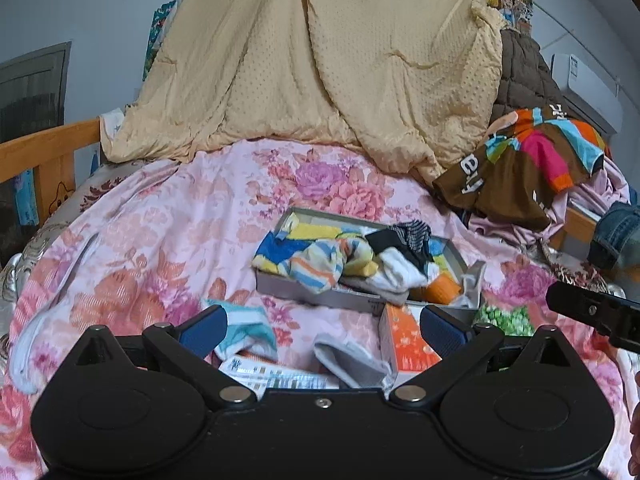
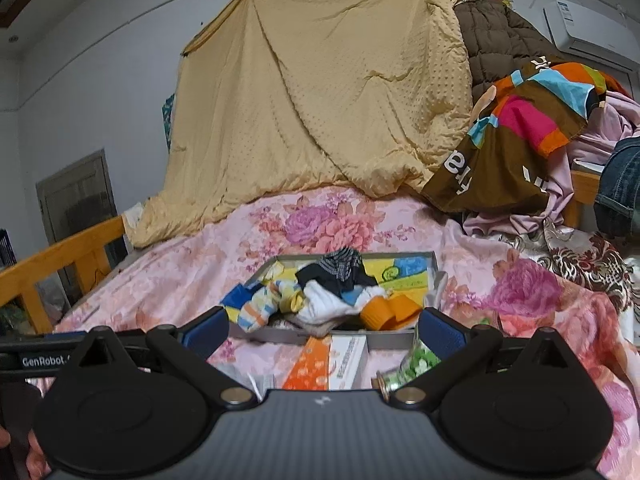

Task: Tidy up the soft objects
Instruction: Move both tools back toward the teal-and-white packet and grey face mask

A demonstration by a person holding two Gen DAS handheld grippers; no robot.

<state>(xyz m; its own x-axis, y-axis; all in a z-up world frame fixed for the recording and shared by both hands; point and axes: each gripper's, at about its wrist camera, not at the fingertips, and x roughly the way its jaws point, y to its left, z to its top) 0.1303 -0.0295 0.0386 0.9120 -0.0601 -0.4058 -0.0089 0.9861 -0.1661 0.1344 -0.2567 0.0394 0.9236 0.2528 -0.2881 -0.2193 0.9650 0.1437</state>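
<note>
Two tongs (image 1: 322, 330) (image 2: 324, 330) spread wide, empty, near sock-filled tray (image 1: 304, 294).

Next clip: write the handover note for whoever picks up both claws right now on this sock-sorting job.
Left claw: open, empty, low over the floral bedspread.
Right claw: open, empty, facing the grey tray.
Done: a heap of socks already lies in the tray, untidy.
Left: a grey sock and a teal-striped sock lie loose on the bedspread between the left claw's fingers; an orange box sits beside them. Whether it belongs to the job is unclear.
</note>
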